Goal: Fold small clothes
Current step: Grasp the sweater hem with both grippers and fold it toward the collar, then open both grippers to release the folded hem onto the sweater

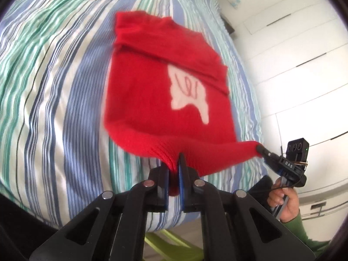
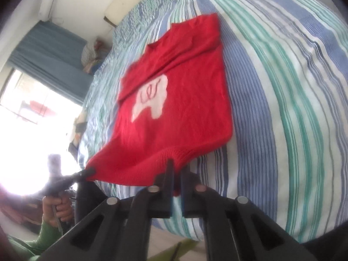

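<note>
Red sweater with a white patch lies spread on the striped bed, its near hem lifted off the cover. Left claw is clamped on the ribbed hem at one corner; right claw pinches the hem at the other corner.

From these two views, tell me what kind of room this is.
Most likely a bedroom: a red sweater lies on a striped duvet, with white wardrobe doors beside it and a curtained window.
</note>
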A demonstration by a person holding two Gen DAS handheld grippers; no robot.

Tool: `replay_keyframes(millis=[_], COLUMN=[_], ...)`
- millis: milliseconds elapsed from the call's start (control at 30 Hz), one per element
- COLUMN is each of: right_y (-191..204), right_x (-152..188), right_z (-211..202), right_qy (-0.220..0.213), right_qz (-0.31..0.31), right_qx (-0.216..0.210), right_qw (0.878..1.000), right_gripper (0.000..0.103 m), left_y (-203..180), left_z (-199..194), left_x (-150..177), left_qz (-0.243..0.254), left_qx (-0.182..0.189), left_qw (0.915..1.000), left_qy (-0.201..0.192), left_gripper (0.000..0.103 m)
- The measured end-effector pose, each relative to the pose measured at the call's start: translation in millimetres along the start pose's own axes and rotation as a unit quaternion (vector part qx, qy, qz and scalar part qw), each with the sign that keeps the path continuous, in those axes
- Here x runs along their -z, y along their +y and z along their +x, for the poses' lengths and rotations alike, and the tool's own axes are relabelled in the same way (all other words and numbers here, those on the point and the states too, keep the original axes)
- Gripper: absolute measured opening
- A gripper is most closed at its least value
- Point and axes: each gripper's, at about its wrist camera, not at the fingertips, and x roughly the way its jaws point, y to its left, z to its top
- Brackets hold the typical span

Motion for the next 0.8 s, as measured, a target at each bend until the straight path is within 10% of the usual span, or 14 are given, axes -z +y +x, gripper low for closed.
replay_keyframes(millis=[300,400,467,633,800], right_y=[36.2,37.3,35.9,38.3,37.9], right_x=[-190.2,-254.7,-278.3,-269.2,-212.2], right_z=[48.5,87.7,109.7,115.1,149.9], right_qy=[-0.112,-0.142,-0.146,-0.128,-0.022], right_qz=[-0.051,-0.055,-0.059,-0.086,-0.169], right_qx=[0.016,0.023,0.066,0.041,0.049], right_qw=[0.992,0.988,0.985,0.987,0.984], right_gripper=[0.004,0.009,0.034,0.034,0.034], left_y=[-14.8,8.5,22.8,10.0,3.2], left_z=[56.5,81.7,80.6,74.4,138.2], left_x=[-206.2,-249.4,-256.0,-221.4,-169.9], left_qz=[0.044,-0.002,-0.026,0.052,0.129], left_qx=[-0.054,-0.105,-0.125,-0.095,-0.125], left_qw=[0.994,0.9899,0.9859,0.9858,0.9837], left_qy=[-0.085,-0.095,-0.109,-0.128,-0.01], left_gripper=[0.01,0.048,0.054,0.066,0.07])
